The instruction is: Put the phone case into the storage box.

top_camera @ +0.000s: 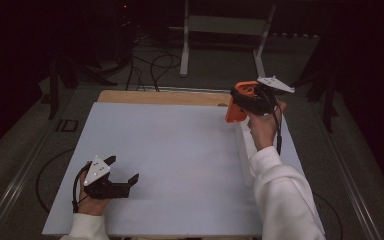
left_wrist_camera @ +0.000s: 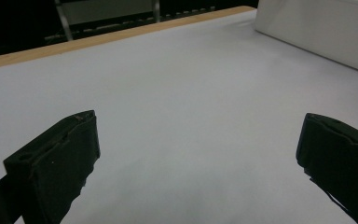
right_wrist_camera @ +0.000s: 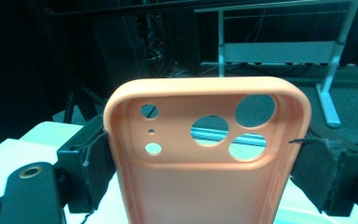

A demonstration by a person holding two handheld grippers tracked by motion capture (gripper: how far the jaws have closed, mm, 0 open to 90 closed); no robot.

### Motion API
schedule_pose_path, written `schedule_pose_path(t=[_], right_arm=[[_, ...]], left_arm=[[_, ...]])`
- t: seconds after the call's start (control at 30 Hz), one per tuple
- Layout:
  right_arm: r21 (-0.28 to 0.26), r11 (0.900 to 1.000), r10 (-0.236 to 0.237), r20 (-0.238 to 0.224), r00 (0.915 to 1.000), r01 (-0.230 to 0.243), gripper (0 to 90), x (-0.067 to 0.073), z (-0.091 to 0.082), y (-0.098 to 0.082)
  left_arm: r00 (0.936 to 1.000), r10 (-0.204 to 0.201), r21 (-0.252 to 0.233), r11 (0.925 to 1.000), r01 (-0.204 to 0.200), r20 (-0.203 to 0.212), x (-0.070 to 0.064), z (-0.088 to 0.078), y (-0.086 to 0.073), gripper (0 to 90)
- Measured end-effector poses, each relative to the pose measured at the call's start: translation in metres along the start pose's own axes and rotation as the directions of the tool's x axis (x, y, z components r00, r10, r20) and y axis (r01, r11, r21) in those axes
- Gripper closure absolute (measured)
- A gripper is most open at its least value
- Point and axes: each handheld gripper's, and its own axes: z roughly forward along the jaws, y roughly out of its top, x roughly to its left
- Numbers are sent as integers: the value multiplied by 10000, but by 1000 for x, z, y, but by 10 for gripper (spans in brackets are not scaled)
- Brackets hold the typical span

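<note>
Orange phone case | your right gripper clamps its sides, raised for handling | left gripper rests wide open, empty, on table

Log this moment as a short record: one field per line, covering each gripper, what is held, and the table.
right gripper: raised over the far right part of the table, jaws shut on the case's two sides
orange phone case: held upright, inner side and camera cut-outs facing the right gripper view
left gripper: low over the near left of the table, jaws wide apart, holding nothing
table: white top with a wooden strip along the far edge
white box: lies along the table's right side
</note>
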Motion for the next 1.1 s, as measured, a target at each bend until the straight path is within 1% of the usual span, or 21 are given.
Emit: schedule_pose_path(t=[0.17,0.5,0.73,1.1], right_arm=[[-31,9998,197,149,9997,-196,160,-5,0,0],[-26,9999,166,427,9989,-165,160,-14,-1,1],[-26,9997,227,682,9974,-226,160,-23,-1,1],[-37,9995,313,954,9949,-311,160,-32,0,1]], left_arm=[[10000,12,20,10000,-12,2,0,0,0,0],[10000,-10,18,10000,10,8,0,0,0,0],[10000,-9,26,10000,9,13,0,0,-1,0],[10000,-21,14,10000,21,15,-1,0,-1,0]])
